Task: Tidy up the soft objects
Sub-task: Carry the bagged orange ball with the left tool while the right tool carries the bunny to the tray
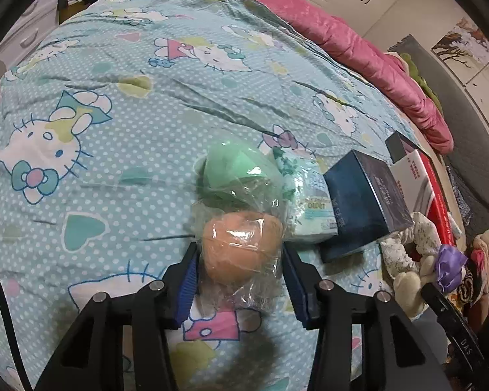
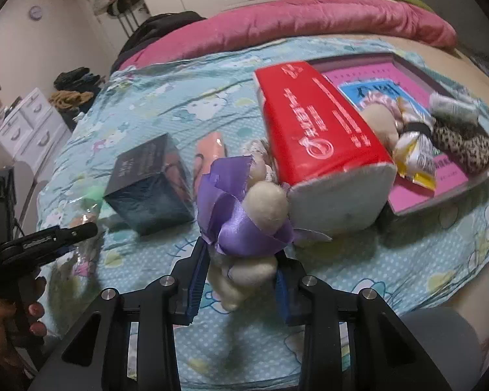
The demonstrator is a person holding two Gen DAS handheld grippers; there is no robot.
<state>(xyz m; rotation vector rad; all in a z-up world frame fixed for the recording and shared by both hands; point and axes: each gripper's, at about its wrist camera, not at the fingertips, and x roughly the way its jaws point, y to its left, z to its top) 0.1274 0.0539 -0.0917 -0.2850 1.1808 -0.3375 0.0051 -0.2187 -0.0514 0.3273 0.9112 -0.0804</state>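
My left gripper [image 1: 239, 267] is shut on a clear plastic bag of sponges, its pads pressing the orange sponge [image 1: 241, 247]; a green sponge [image 1: 234, 172] sits in the far end of the same bag, over the Hello Kitty bedsheet [image 1: 114, 97]. My right gripper [image 2: 241, 277] is shut on a cream plush toy [image 2: 260, 202] with a purple ribbon bow [image 2: 241, 224], held just above the sheet. The toy also shows at the right of the left wrist view [image 1: 407, 283]. A pink-lined tray [image 2: 472, 182] at the right holds a leopard scrunchie [image 2: 459, 146], a pink scrunchie and small packets.
A dark blue box [image 1: 362, 202] [image 2: 153, 182], a wipes pack [image 1: 309, 202] and a red tissue pack [image 2: 319, 130] lie on the bed. A pink quilt [image 2: 309, 19] runs along the far side. A white drawer unit [image 2: 29, 123] stands left of the bed.
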